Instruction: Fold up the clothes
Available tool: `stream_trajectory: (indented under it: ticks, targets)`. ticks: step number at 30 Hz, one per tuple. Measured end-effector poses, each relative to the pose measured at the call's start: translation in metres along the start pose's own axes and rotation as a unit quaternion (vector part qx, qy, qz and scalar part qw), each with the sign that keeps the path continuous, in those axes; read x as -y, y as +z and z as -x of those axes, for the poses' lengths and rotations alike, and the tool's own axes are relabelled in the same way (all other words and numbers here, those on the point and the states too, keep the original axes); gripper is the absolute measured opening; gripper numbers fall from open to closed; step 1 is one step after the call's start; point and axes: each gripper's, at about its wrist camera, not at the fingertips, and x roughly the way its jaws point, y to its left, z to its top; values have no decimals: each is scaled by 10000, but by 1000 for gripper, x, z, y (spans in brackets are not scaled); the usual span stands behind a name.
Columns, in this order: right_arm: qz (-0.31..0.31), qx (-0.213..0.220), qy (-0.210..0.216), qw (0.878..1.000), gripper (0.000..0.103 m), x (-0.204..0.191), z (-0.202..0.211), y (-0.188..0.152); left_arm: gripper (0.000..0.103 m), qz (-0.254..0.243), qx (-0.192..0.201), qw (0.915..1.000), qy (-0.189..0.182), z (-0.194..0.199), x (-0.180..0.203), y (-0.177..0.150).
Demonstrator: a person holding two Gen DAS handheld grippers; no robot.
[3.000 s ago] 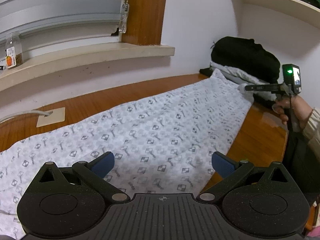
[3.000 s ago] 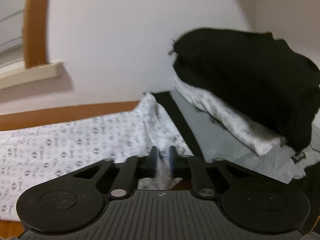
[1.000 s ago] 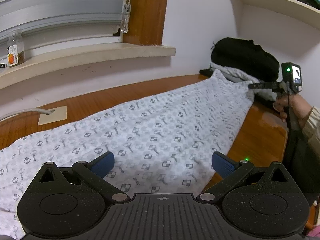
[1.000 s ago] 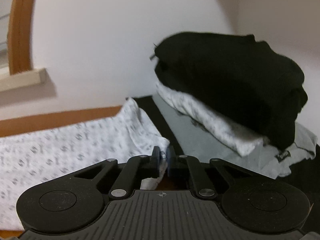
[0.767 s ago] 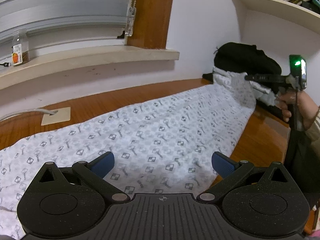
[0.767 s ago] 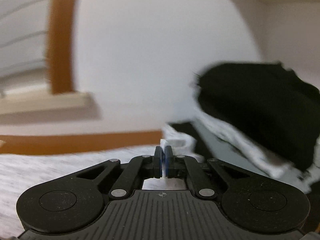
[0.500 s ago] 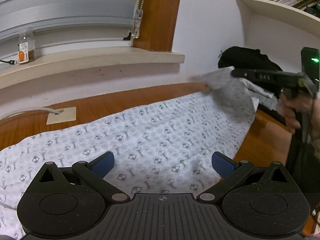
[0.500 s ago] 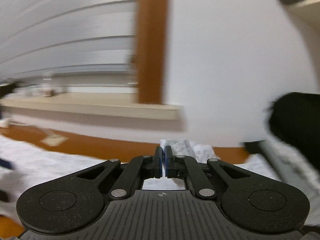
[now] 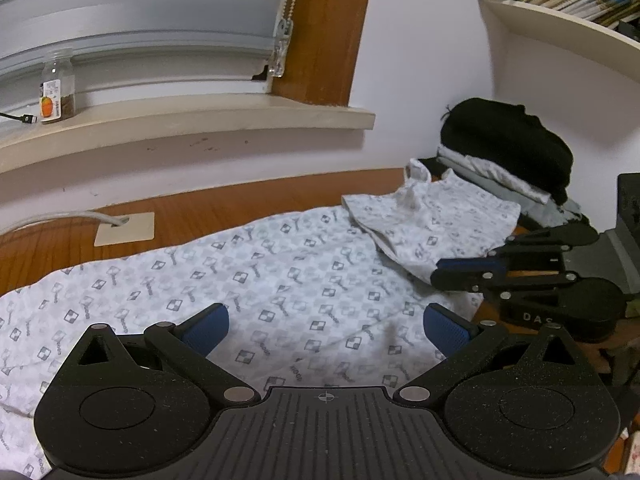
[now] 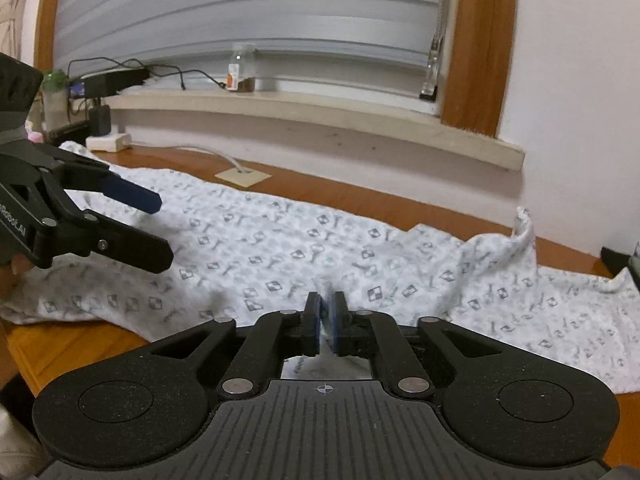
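Note:
A white garment (image 9: 280, 280) with a small grey print lies lengthwise on the wooden table (image 9: 200, 208). Its far right end (image 9: 440, 216) is folded back over the rest and lies rumpled. My right gripper (image 10: 326, 308) is low over the near edge of that fold, seen from the left wrist as right gripper (image 9: 436, 276). Its jaws are opening, with a bit of cloth still in the narrow gap. My left gripper (image 9: 324, 320) hovers wide open above the garment's middle with nothing between its fingers; the right wrist view shows this left gripper (image 10: 160, 232) at the left.
A stack of folded clothes (image 9: 508, 148) with a black one on top sits in the far right corner. The windowsill behind holds a glass jar (image 9: 58, 92), chargers and cables (image 10: 108, 76). A cable plate (image 9: 126, 228) sits in the tabletop. A bookshelf (image 9: 560, 12) hangs above right.
The right gripper carried the garment's far end from beside the clothes stack toward the middle, folding it over, and its jaws have parted slightly. The left gripper stayed in place, open.

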Motion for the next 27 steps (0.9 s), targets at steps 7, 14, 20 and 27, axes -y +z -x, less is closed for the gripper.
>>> stream_trajectory:
  ticks: [7, 14, 20, 27]
  targets:
    - [309, -160, 57, 9994, 23, -6, -6, -7, 103, 46, -71, 9999, -111, -11, 3, 9]
    - [357, -341, 94, 9987, 24, -10, -22, -9, 103, 370, -340, 9980, -391, -46, -2, 46]
    - [4, -139, 112, 9998, 4, 3, -17, -10, 103, 930, -683, 9910, -686, -86, -7, 76]
    - [-659, 668, -35, 9956, 4, 23, 19, -7, 103, 2148, -1046, 9618, -1334, -131, -19, 84]
